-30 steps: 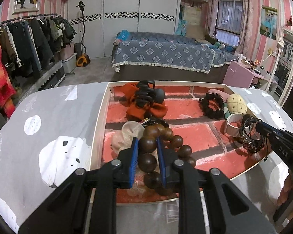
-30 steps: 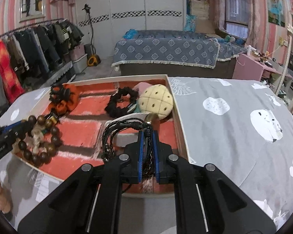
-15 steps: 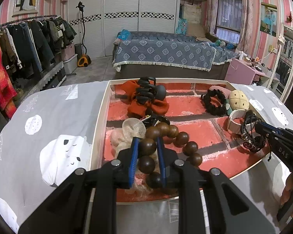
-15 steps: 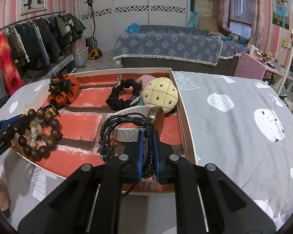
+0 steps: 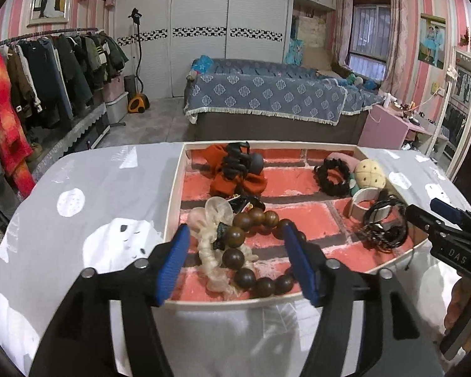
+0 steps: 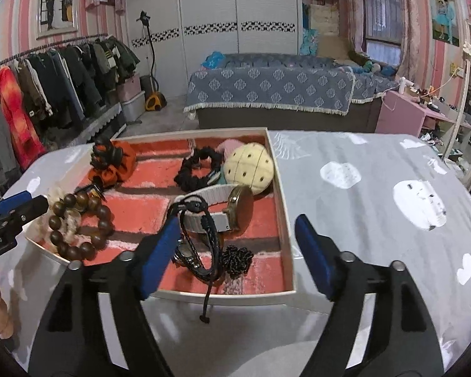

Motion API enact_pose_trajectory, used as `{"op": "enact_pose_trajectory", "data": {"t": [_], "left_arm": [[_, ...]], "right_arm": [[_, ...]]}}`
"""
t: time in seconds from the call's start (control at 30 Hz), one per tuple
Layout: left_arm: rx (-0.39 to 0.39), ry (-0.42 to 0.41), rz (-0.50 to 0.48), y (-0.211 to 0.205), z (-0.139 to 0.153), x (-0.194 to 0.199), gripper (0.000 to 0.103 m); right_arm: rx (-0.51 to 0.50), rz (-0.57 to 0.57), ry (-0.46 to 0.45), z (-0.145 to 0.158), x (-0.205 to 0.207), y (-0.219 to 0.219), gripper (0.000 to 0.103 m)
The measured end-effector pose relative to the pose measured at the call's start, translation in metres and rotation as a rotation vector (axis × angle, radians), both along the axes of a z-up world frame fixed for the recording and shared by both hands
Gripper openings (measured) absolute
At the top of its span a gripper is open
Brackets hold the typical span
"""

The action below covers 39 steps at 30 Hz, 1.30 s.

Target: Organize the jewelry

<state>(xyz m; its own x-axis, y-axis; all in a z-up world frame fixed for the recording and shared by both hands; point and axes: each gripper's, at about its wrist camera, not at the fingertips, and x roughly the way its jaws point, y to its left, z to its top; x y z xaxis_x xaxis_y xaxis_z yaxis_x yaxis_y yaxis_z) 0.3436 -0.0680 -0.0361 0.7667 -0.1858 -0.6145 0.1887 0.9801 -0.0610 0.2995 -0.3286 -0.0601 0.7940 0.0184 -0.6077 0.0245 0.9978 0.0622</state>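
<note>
Worktop (image 6: pixel 376 220) in grey cloth, clear of loose pieces as far as visible. Tray (image 6: pixel 284 220) (brick-print liner) carrying everything: orange scrunchie (image 5: pixel 235 179), plush ball (image 6: pixel 249 168), black scrunchie (image 6: pixel 197 169), watch (image 6: pixel 232 207), beads (image 5: pixel 251 248), black cords (image 6: pixel 204 245).

Left claw (image 5: pixel 235 264) apart, jaws just opened; beads lying between them on the tray's near left, over a cream scrunchie (image 5: pixel 208 235), untouched by the pads. Right claw (image 6: pixel 235 257) likewise apart, just opened; cords dropped at the near right beside the watch, one tail hanging over the tray rim.

Looks close to done: both last pieces released inside. Left, by my read: tuck that cord tail in, maybe untangle beads from scrunchie, back both claws off.
</note>
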Motion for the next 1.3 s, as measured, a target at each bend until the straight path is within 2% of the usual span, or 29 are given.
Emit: {"op": "enact_pose_trajectory", "data": {"t": [0.1, 0.2, 0.23, 0.43, 0.87, 1.07, 1.17, 1.3], "left_arm": [[0.002, -0.034, 0.016, 0.007, 0.011, -0.016, 0.079], [-0.009, -0.05, 0.021, 0.014, 0.021, -0.032, 0.081], [-0.015, -0.053, 0.023, 0.016, 0.024, -0.036, 0.088], [-0.012, -0.136, 0.06, 0.025, 0.042, -0.09, 0.098], [-0.015, -0.213, 0.056, 0.027, 0.039, -0.19, 0.099], [-0.021, -0.246, 0.096, 0.026, 0.032, -0.213, 0.099], [-0.009, -0.266, 0.112, 0.027, 0.03, -0.218, 0.099], [-0.007, -0.277, 0.105, 0.027, 0.031, -0.222, 0.099]], "right_arm": [[0.005, -0.004, -0.028, 0.011, -0.014, 0.0, 0.091], [-0.003, -0.001, -0.05, 0.02, -0.03, 0.004, 0.097], [-0.008, -0.001, -0.057, 0.023, -0.035, 0.006, 0.098], [-0.009, 0.012, -0.106, 0.037, -0.08, 0.016, 0.099], [-0.008, 0.027, -0.201, 0.045, -0.188, 0.04, 0.099], [-0.011, -0.003, -0.22, 0.04, -0.215, 0.041, 0.099], [-0.046, -0.018, -0.24, 0.038, -0.222, 0.044, 0.099], [-0.039, -0.011, -0.254, 0.038, -0.226, 0.043, 0.099]]}}
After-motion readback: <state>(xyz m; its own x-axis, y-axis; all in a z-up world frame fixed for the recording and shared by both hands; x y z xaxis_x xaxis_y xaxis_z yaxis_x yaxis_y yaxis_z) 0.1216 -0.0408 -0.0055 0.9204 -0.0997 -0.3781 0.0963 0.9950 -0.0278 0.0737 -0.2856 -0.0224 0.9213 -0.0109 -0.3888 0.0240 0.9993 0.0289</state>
